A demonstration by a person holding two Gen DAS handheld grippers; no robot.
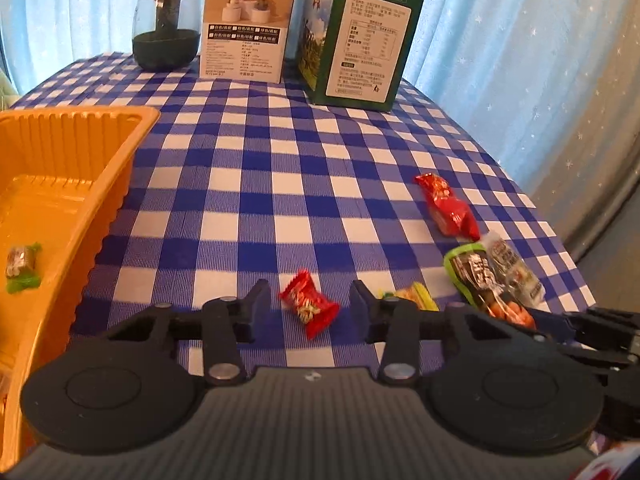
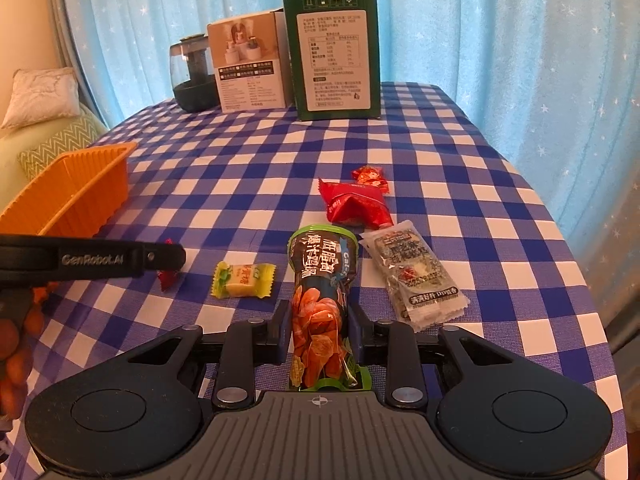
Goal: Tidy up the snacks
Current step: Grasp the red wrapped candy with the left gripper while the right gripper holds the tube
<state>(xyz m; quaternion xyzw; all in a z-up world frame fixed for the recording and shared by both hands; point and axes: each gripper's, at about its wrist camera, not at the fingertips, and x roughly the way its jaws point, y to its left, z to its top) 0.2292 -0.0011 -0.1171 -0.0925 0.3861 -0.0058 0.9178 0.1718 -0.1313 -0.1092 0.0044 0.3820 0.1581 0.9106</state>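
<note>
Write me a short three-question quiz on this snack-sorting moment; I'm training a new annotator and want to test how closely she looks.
1. True or false: the right gripper is closed on the long dark snack packet with orange print.
2. Which item lies between the open fingers of the left gripper?
A. small red twisted-wrapper candy
B. yellow-wrapped candy
C. clear sesame-snack packet
3. Fill in: the orange ribbed plastic tray already holds one small ______-wrapped candy.

Key: 1 true; 2 A; 3 green
</note>
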